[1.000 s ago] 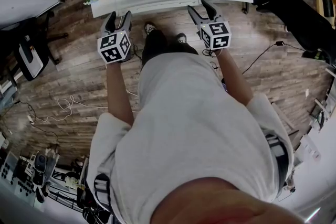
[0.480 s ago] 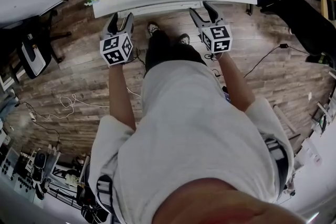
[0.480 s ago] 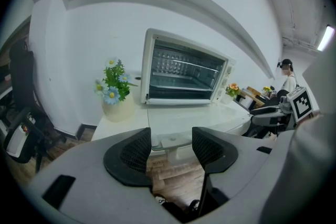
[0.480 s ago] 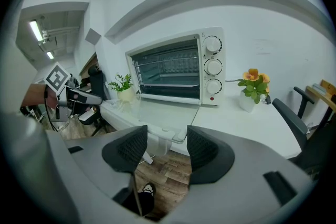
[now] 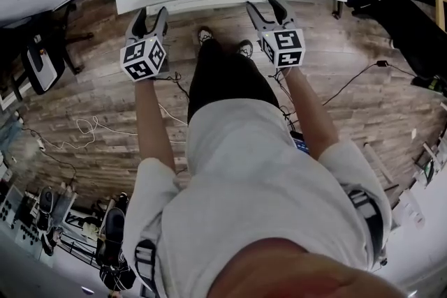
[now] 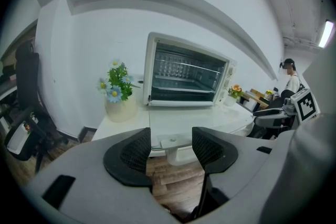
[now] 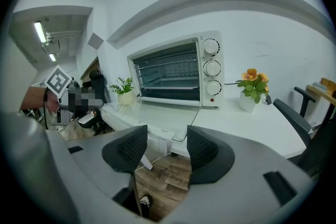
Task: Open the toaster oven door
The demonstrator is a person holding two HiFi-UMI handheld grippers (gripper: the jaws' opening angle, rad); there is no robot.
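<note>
White table (image 6: 178, 118) carries the toaster oven (image 6: 186, 73), door shut, well ahead of both claws. Left claw (image 6: 170, 152) and right claw (image 7: 165, 149) gape apart, holding nothing.

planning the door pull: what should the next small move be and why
Probably advance the right gripper toward the top edge of the toaster oven door: the door looks shut, and the jaws stand apart, empty, well short of it.

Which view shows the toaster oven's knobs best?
The right gripper view: all three knobs on the toaster oven show clearly. The left gripper view catches them small and oblique; the head view shows none.
</note>
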